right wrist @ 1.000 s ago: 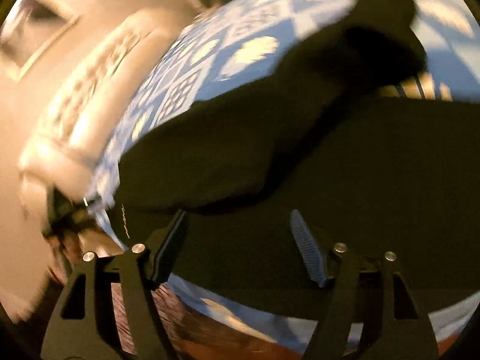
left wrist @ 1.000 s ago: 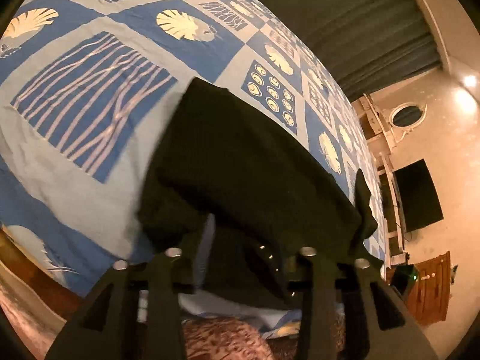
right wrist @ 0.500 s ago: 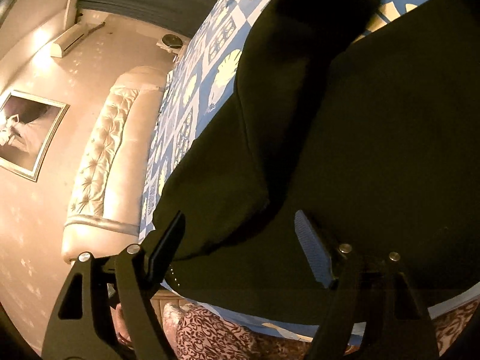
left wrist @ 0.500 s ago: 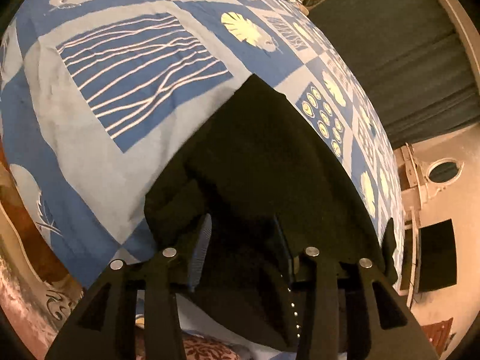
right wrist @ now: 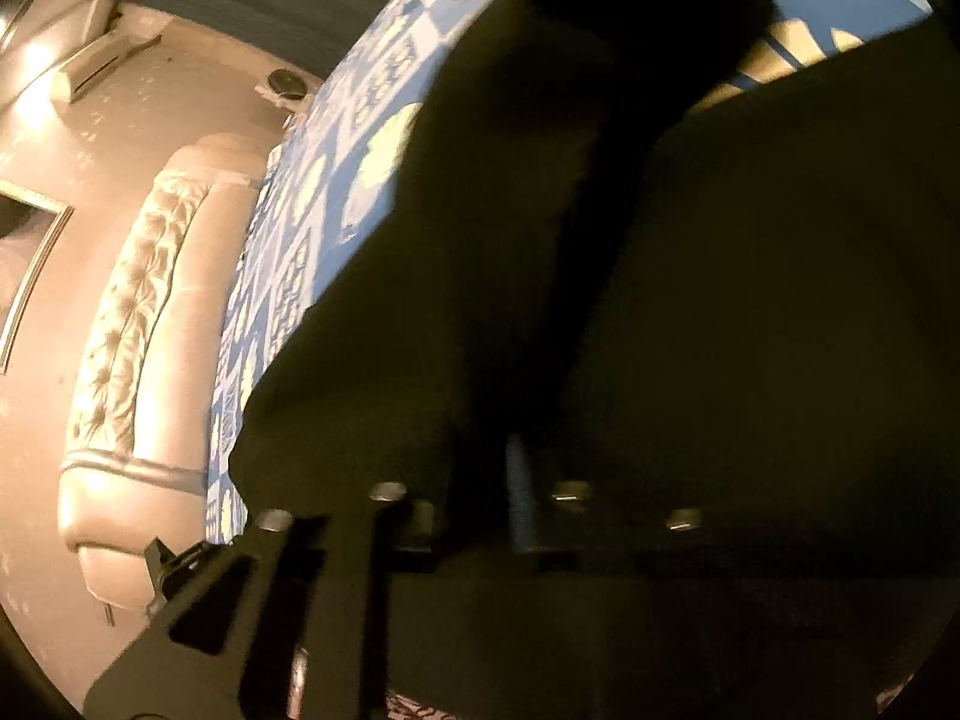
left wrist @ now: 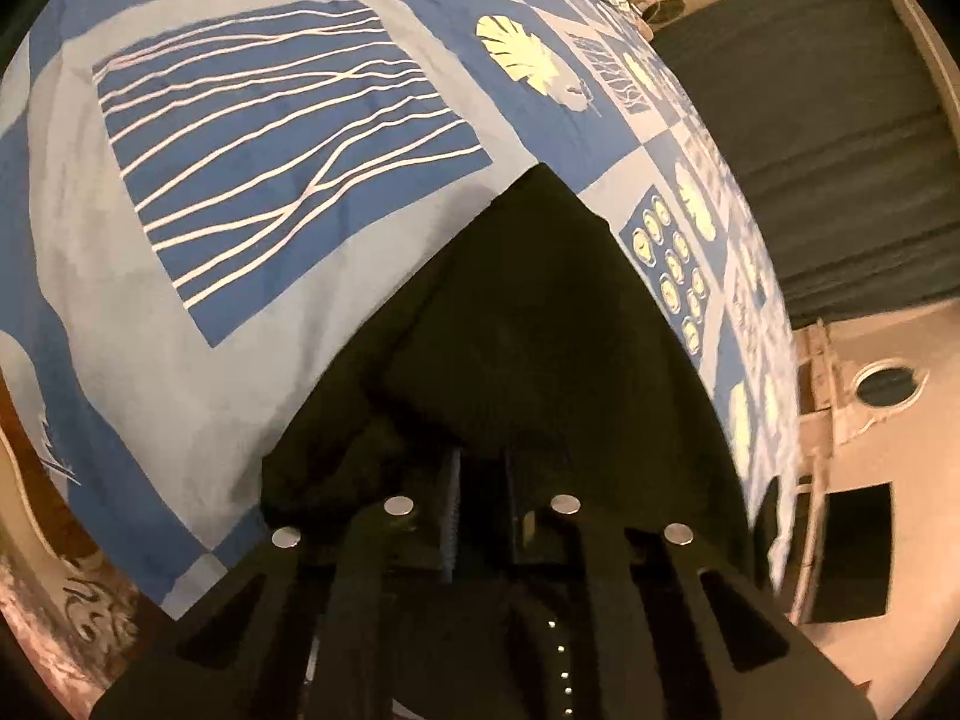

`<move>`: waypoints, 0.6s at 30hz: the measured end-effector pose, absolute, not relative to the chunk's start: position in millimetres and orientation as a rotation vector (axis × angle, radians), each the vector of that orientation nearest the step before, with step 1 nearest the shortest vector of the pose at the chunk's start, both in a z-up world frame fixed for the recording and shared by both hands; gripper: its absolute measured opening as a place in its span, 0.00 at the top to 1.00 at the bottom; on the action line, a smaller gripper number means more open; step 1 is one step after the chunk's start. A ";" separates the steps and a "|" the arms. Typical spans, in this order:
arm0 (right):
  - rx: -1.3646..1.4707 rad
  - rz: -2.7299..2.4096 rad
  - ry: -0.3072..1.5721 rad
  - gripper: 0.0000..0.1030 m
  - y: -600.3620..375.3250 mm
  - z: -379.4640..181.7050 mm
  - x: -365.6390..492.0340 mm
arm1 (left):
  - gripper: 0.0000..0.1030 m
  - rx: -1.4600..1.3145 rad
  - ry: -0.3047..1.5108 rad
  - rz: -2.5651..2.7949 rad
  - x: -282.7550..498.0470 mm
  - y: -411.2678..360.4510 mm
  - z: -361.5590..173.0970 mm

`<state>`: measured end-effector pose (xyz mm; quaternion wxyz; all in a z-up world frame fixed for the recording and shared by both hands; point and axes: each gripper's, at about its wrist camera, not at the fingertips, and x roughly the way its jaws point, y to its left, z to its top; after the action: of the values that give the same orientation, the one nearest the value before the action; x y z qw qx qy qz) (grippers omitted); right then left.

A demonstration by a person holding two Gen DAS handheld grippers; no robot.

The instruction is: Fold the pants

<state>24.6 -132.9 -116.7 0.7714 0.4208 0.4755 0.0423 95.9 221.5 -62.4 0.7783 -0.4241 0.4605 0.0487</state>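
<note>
The black pants lie on a bed with a blue patterned bedspread, near its front edge. My left gripper is shut on the near edge of the pants, the fabric bunched around its fingers. In the right wrist view the pants fill most of the frame, one part raised and folded over. My right gripper is shut on the pants' near edge; its fingertips are dark and partly hidden by cloth.
A tufted beige headboard stands at the bed's far end. Dark curtains, a round mirror and a black screen are beyond the bed. Patterned carpet lies below the bed edge.
Both grippers were open around the pants' edge and have closed onto the fabric. Both have moved in closer to the pants.
</note>
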 end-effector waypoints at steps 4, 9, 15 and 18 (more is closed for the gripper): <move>0.941 0.122 0.980 0.90 -134.8 -103.5 12.4 | 0.90 -0.925 0.968 0.083 89.2 222.9 -52.5; 0.938 0.193 0.920 0.91 -135.0 -68.1 -9.9 | 0.90 -0.908 0.943 0.044 74.2 226.0 -34.1; 0.932 0.219 0.955 0.91 -133.0 -64.7 -46.0 | 0.90 -0.880 0.963 0.033 50.9 230.9 -34.9; 0.945 0.192 0.999 0.91 -134.2 -80.2 -60.9 | 0.90 -0.892 0.989 0.035 43.4 233.8 -47.1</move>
<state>-60.9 -134.2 -80.2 0.7684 0.4356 0.4604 0.0884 43.4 233.8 -47.1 0.7862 -0.4136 0.4589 0.0160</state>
